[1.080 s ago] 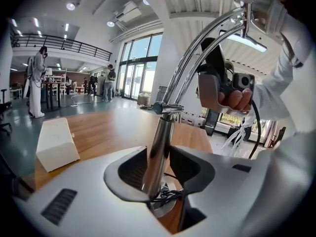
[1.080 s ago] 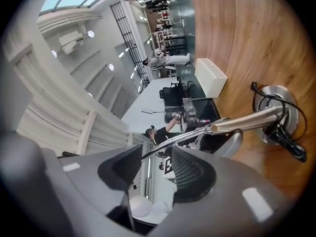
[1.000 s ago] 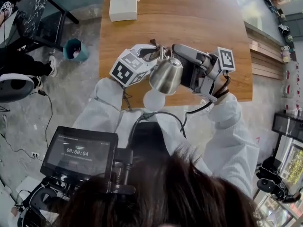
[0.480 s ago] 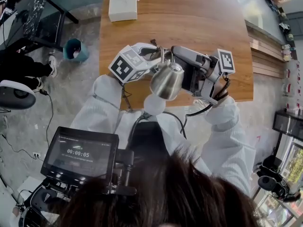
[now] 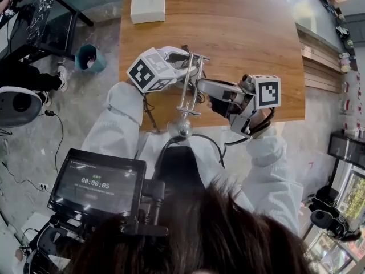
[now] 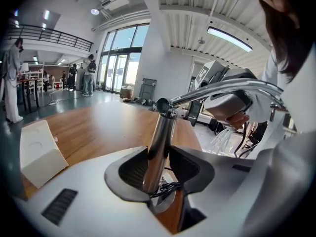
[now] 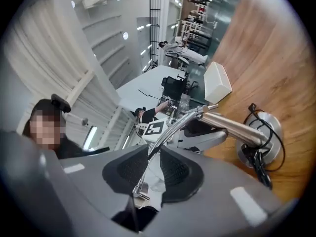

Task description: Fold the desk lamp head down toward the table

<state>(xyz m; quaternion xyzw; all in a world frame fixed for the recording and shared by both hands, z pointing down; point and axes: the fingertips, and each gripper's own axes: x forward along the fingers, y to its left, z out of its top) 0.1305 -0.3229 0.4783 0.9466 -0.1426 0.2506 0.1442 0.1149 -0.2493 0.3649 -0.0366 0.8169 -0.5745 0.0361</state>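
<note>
A chrome desk lamp stands on the wooden table [image 5: 245,33]. My left gripper [image 5: 183,67] is shut on its thick upright post [image 6: 159,147], low down near the base. The thin double-rod upper arm [image 5: 188,87] runs from the post's top toward the near table edge. Its blurred head [image 5: 182,129] hangs at that end. My right gripper [image 5: 202,88] comes in from the right. Its jaws have just been closing, and the pads now pinch the thin arm [image 7: 148,154]. The right gripper view shows the post [image 7: 232,126] and the round base [image 7: 264,139].
A white box [image 5: 148,1] lies at the far left of the table. A black cord [image 7: 260,164] loops round the lamp base. Beyond the table's left edge a teal bin [image 5: 88,59] stands on the floor. A screen [image 5: 97,184] sits close below the head camera.
The lamp head has swung out from between the grippers toward the near table edge. The right gripper rolled, left the shade and closed on the thin arm. The left gripper keeps its hold on the post.
</note>
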